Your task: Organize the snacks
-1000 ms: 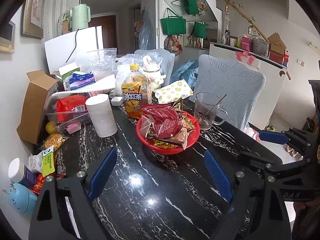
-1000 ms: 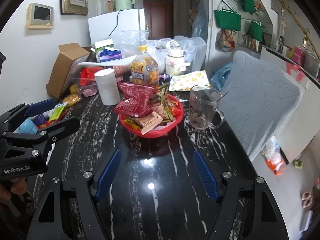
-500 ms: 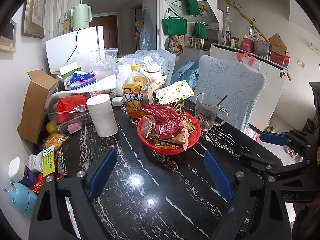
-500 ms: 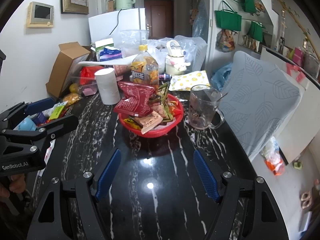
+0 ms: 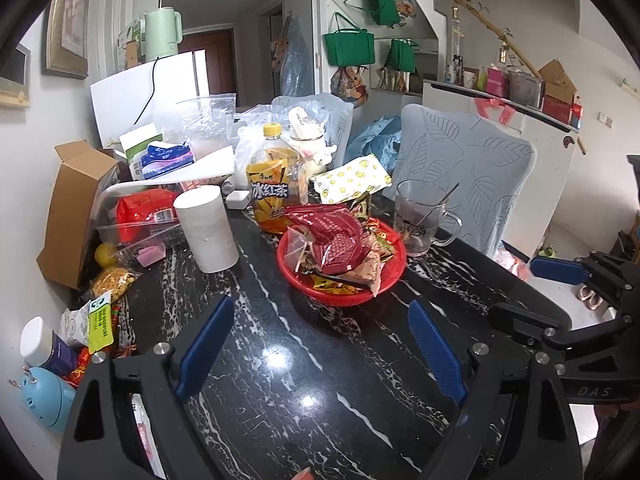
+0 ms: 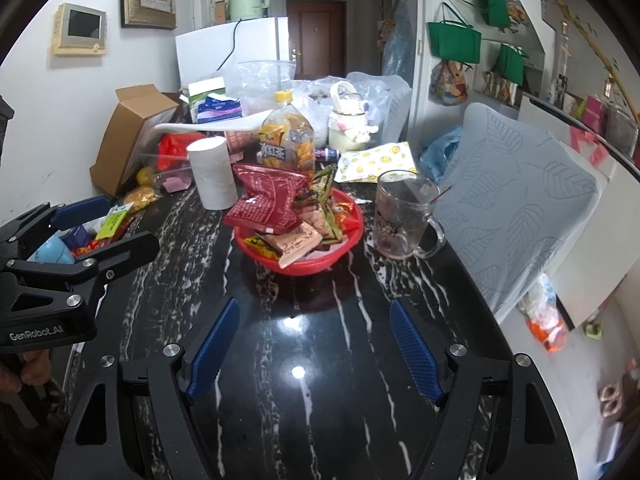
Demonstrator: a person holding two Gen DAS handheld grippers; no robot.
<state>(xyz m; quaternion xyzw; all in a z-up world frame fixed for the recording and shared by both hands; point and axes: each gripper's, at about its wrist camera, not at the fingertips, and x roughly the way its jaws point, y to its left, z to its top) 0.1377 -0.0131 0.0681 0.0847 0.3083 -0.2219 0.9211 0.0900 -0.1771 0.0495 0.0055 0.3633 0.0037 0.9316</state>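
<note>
Left wrist view: your left gripper [image 5: 320, 344] hovers over the black marbled surface [image 5: 280, 380], jaws spread wide with nothing between them. Ahead sits the red basket [image 5: 344, 296], heaped with snack packets, a dark red foil packet [image 5: 336, 236] lying on top. Behind the basket stands a bottle of iced tea [image 5: 276, 188]; a white paper roll [image 5: 206, 228] stands upright to its left and a glass mug [image 5: 420, 220] with a spoon in it stands just right of the basket. More snack packets [image 5: 100, 316] lie scattered along the surface's left edge, beside a cardboard box [image 5: 76, 208]. Your right gripper [image 6: 314, 340] is also held over bare surface short of the basket, its jaws just having opened a little further and holding nothing; from the right wrist view the basket [image 6: 344, 248] lies straight ahead, well apart from the blue pads [image 6: 412, 352]
</note>
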